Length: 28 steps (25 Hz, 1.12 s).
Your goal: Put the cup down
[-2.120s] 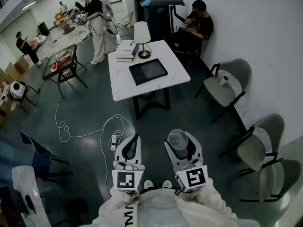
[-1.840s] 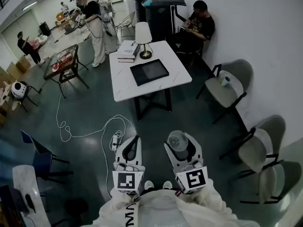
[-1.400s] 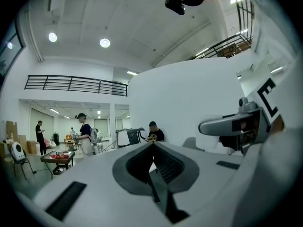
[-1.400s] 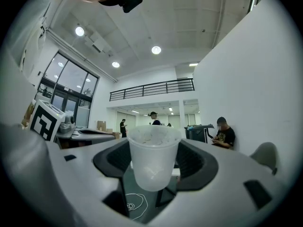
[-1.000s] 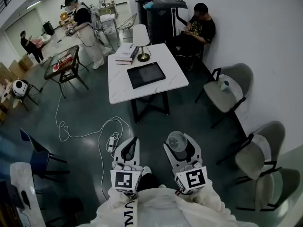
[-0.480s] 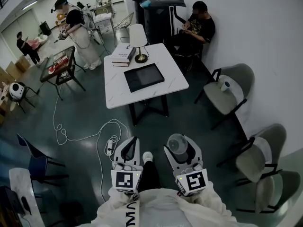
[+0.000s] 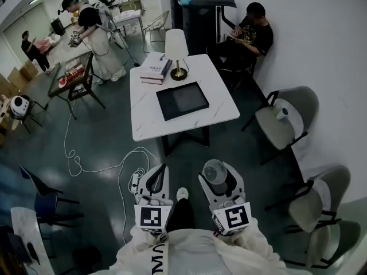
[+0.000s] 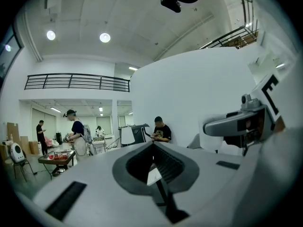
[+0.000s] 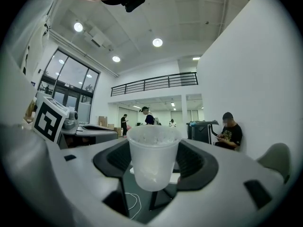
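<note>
1. My left tongs point(image 7: 163, 169) point level and forward beside my knee, clenched tip to tip on nothing.
2. Ahead stands the white marble-topped bench point(image 7: 144, 112), carrying a flat black square tray point(image 7: 182, 100), a white-shaded lamp point(image 7: 176, 43) and stacked books point(image 7: 155, 69).
3. The translucent plastic cup point(image 9: 152, 157) stands upright between my right pads, mouth up, long axis vertical. It hangs over the dark floor point(image 7: 103, 136), short of the bench and well apart from it.
4. My right tongs point(image 7: 218, 166) are held level and forward, parallel to the left, grasping the cup by its sides, marker cube towards my chest.
</note>
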Each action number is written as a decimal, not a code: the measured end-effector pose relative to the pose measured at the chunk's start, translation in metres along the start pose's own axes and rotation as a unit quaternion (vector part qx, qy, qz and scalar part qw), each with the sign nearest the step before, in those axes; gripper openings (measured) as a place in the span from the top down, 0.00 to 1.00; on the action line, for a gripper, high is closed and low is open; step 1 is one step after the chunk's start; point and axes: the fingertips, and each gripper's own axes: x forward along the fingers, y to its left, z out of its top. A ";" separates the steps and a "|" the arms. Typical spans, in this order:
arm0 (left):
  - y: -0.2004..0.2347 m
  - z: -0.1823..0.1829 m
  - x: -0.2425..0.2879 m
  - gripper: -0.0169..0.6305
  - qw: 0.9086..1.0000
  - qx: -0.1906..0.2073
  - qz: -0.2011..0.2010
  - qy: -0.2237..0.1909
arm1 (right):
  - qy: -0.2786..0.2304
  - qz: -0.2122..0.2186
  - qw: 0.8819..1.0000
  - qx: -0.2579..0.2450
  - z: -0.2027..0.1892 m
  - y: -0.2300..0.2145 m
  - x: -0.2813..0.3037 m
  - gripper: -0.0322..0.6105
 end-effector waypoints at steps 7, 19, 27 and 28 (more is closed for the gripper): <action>0.054 -0.007 0.069 0.96 1.000 -0.005 -0.004 0.007 | 0.013 0.000 1.000 0.004 -0.004 -0.019 0.087 0.51; 0.140 -0.013 0.169 0.96 1.000 -0.014 -0.006 0.000 | 0.038 0.012 0.999 -0.002 -0.016 -0.036 0.224 0.51; 0.186 -0.018 0.203 0.96 1.000 -0.022 -0.002 -0.006 | 0.041 0.019 0.999 -0.007 -0.016 -0.035 0.284 0.51; 0.189 -0.019 0.206 0.96 1.000 -0.019 -0.002 -0.004 | 0.042 0.020 0.999 -0.006 -0.017 -0.035 0.287 0.51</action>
